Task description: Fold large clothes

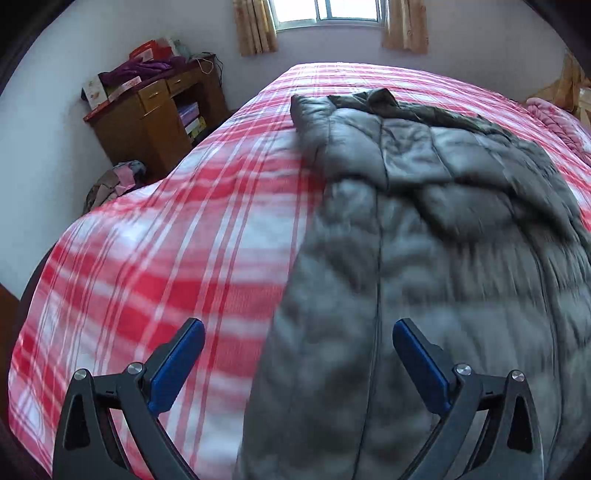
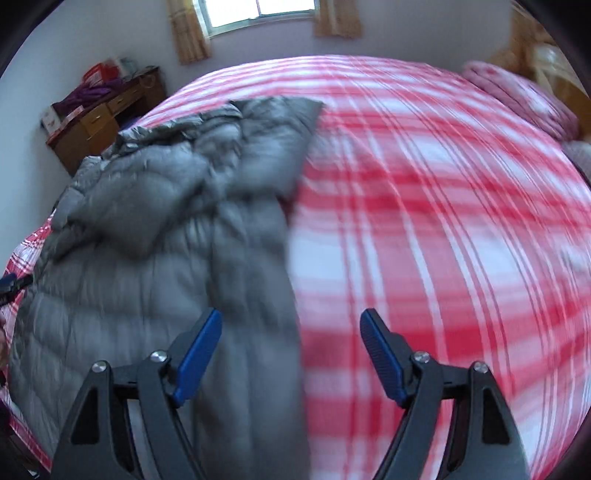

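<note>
A grey quilted puffer coat [image 1: 424, 229] lies spread lengthwise on the bed [image 1: 177, 266], its collar end toward the far edge under the window and its hem end running to the near edge below both cameras. A sleeve is folded across the upper body, and a long seam or zip line runs down the middle of the coat. In the right wrist view the coat [image 2: 159, 229] fills the left half of the bed, with one squared corner of it pointing toward the far edge.

The left gripper [image 1: 298, 341] hangs above the coat's left border near the near edge of the bed, jaws spread wide, one blue pad [image 1: 177, 365] over the bedspread and the other over the grey fabric; nothing is between them. The right gripper [image 2: 291, 332] is likewise spread wide and empty, straddling the coat's right border, one pad over the coat and one over the bedspread. Both views are smeared with motion blur.

The bed [image 2: 424, 229] carries a red-and-white plaid cover. A pink quilt [image 2: 517, 99] is bunched at its far right corner. Beyond the far left corner stands a wooden desk [image 1: 155, 110] piled with boxes and purple cloth, and a curtained window [image 1: 328, 14] is set in the back wall.
</note>
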A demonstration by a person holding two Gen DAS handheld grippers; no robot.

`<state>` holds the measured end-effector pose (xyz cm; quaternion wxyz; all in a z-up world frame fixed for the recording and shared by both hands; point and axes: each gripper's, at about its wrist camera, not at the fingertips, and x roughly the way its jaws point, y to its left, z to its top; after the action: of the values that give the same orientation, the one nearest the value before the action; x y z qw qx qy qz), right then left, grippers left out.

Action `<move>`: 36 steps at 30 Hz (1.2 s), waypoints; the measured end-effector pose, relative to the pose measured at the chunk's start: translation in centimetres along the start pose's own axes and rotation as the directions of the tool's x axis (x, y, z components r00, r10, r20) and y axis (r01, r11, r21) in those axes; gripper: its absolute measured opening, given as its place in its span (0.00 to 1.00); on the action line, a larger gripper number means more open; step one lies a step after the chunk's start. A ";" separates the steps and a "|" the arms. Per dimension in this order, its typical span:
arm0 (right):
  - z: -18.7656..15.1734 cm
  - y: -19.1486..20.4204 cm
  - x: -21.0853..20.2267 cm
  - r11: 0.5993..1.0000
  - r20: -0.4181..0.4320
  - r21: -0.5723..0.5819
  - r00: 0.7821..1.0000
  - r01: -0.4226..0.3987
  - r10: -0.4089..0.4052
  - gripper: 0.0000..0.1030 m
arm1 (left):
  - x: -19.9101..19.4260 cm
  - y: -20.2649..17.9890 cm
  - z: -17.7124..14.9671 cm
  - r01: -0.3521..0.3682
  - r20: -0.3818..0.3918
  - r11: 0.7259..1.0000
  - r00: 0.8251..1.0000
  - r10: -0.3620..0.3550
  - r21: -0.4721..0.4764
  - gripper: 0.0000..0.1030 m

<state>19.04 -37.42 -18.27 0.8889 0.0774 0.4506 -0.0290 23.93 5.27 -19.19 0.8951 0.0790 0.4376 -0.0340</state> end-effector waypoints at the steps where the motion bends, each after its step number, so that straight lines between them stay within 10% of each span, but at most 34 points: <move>1: -1.4 -0.1 -0.7 1.000 0.002 0.008 1.000 0.008 -0.008 0.77 | -0.7 0.0 -1.1 0.002 0.009 1.000 1.000 -0.002 0.006 0.99; 18: -11.5 1.8 -5.6 1.000 0.044 -0.011 0.999 -0.002 0.003 0.75 | -2.5 1.2 -10.0 0.102 -0.062 0.991 0.992 -0.107 -0.089 0.98; 20: -12.6 2.2 -5.9 0.999 0.048 -0.032 0.999 -0.017 0.018 0.45 | -2.7 1.1 -10.5 0.128 -0.051 0.988 0.990 -0.133 -0.088 0.88; 22: -13.0 2.6 -6.2 0.996 0.050 -0.055 0.997 -0.064 0.067 0.15 | -3.7 0.5 -10.4 0.156 -0.028 0.986 0.987 -0.158 -0.057 0.39; 24: -13.1 2.9 -6.6 0.994 0.051 -0.045 0.993 -0.100 0.103 0.12 | -4.7 0.1 -10.2 0.193 -0.021 0.980 0.981 -0.194 -0.038 0.17; 31: -12.7 2.7 -11.6 0.985 0.189 -0.011 0.967 -0.172 0.171 0.08 | -12.4 1.7 -9.4 0.230 0.130 0.973 0.965 -0.227 -0.009 0.09; 36: -11.7 3.3 -19.2 0.976 0.333 -0.054 0.918 -0.212 0.218 0.08 | -21.5 4.7 -8.5 0.342 0.272 0.939 0.905 -0.326 -0.013 0.08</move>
<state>-1.25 -32.64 -9.31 0.9512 0.1126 0.2810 0.0597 4.74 11.15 -6.82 0.9285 -0.0295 0.3212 -0.1840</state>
